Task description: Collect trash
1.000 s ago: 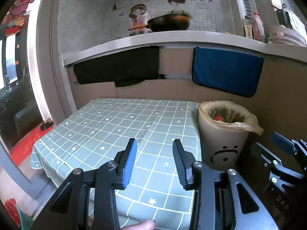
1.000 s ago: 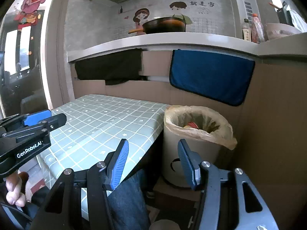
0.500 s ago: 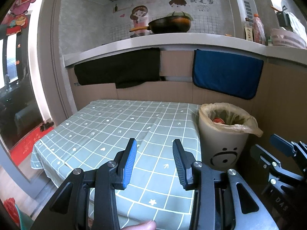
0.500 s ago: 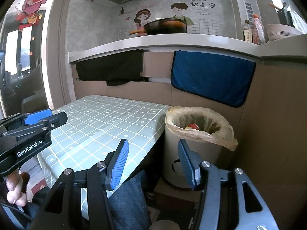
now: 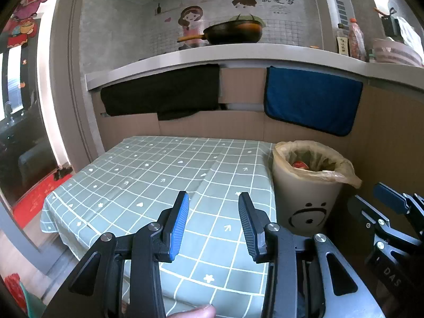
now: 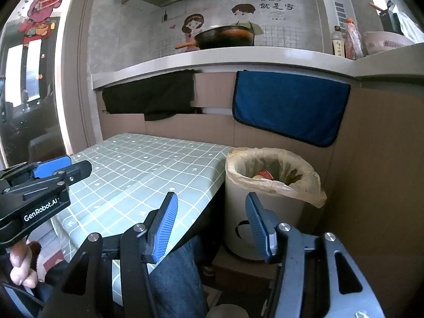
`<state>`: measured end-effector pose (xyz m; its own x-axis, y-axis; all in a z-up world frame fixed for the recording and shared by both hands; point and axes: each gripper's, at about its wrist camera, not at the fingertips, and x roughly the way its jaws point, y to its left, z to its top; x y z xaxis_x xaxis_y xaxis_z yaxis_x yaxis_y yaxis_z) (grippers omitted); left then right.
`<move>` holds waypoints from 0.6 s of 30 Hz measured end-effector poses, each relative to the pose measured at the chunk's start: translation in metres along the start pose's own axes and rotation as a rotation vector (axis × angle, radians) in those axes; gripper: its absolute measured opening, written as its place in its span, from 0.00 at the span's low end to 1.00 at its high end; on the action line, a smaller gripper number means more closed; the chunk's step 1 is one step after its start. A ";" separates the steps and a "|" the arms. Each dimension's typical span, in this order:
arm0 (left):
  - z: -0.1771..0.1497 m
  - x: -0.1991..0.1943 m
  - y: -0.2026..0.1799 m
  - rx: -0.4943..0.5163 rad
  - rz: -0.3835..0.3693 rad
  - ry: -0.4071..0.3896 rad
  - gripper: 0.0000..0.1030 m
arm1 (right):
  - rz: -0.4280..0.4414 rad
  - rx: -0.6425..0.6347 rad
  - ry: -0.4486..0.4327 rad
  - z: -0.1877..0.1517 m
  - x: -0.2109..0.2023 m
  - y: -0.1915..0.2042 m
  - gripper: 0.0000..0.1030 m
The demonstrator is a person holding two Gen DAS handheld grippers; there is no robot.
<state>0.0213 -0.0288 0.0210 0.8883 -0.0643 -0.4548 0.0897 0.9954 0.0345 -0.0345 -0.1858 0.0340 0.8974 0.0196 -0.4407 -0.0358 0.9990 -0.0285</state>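
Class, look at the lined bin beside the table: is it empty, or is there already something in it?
Not empty. The bin stands upright with its liner open, and red and yellow trash shows inside.

We find one trash bin (image 5: 304,198), a pale round container standing upright on the floor just beside the right edge of the table (image 5: 159,185). A dark smiley face is printed on its front wall. A translucent yellowish bin liner (image 5: 341,176) is folded over its rim, one corner drooping on the side away from the table. Inside we see collected trash (image 6: 265,174): a red item and something yellowish beside it, lying low in the liner; we cannot identify either further.
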 end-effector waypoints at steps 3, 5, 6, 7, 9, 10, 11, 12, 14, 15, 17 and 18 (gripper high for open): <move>0.000 -0.001 -0.001 -0.003 0.003 0.001 0.39 | -0.005 0.002 0.000 0.000 0.000 0.000 0.49; 0.000 -0.001 -0.001 -0.001 0.000 -0.002 0.39 | -0.004 0.001 -0.001 0.000 0.000 -0.001 0.49; 0.000 0.000 0.000 0.000 0.000 -0.002 0.39 | -0.004 0.001 0.000 0.000 0.000 -0.002 0.49; 0.000 0.000 0.001 0.000 0.000 0.000 0.39 | -0.004 0.001 -0.001 0.000 0.000 -0.002 0.49; 0.000 0.000 0.000 0.000 -0.001 0.001 0.39 | -0.003 0.001 0.000 0.000 0.000 -0.002 0.49; 0.000 0.000 0.000 -0.001 0.002 0.001 0.39 | -0.002 0.002 0.001 0.000 0.000 -0.002 0.49; 0.000 0.000 0.000 -0.001 0.001 0.001 0.39 | -0.002 0.002 0.001 0.000 0.000 -0.002 0.49; 0.000 0.000 -0.001 -0.001 0.001 0.002 0.39 | -0.003 0.002 0.001 0.000 0.000 -0.002 0.49; 0.000 0.000 -0.001 -0.001 0.000 0.001 0.39 | -0.004 0.002 0.003 0.000 0.000 -0.003 0.50; 0.000 0.000 -0.002 -0.001 -0.001 0.000 0.39 | -0.005 0.004 0.003 0.000 -0.001 -0.003 0.49; 0.000 0.000 -0.002 -0.001 0.002 0.002 0.39 | -0.006 0.003 0.002 0.001 -0.001 -0.003 0.49; 0.000 0.000 -0.002 -0.002 0.001 0.002 0.39 | -0.006 0.003 0.002 0.001 -0.001 -0.003 0.49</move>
<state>0.0210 -0.0304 0.0210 0.8874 -0.0628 -0.4567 0.0876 0.9956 0.0333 -0.0348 -0.1889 0.0349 0.8969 0.0133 -0.4421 -0.0290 0.9992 -0.0289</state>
